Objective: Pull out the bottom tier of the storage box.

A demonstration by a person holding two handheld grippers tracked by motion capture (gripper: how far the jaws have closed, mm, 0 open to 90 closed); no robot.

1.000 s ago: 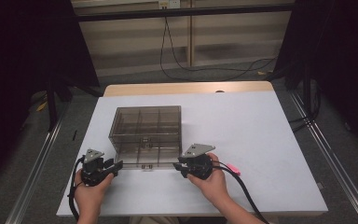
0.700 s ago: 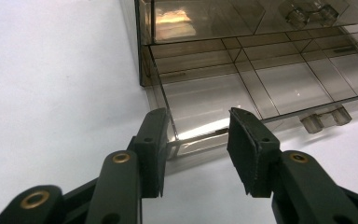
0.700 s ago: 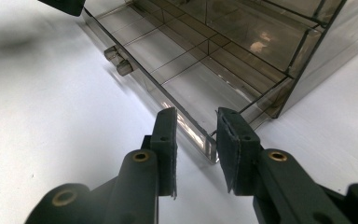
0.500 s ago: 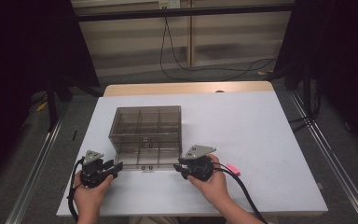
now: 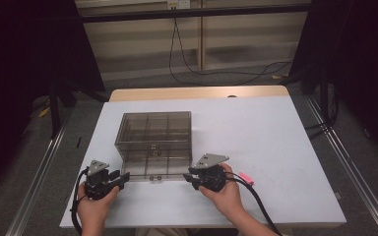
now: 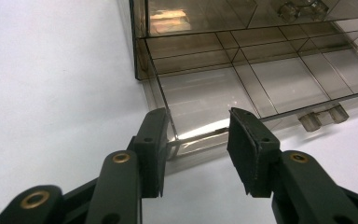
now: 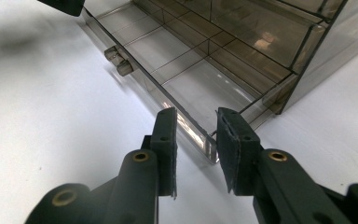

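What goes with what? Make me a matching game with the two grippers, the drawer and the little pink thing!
Things:
1. left gripper
2. right gripper
3. drawer
4. pink thing

Places:
A. lying on the table beside the right hand
B. pulled out at the bottom of the see-through box
C. jaws around the drawer's front right corner
D. jaws around the drawer's front left corner

Pairs: 1-D, 2-C, 3-B, 4-A

Overhead light falls evenly on the white worktop (image 5: 275,147); the surroundings stay dark. In the gripper views the smoked drawer organiser (image 6: 242,70) carries glare patches on its clear panels, and soft shadows lie beneath its drawer front. The nearest tong arms are slightly soft-focused.
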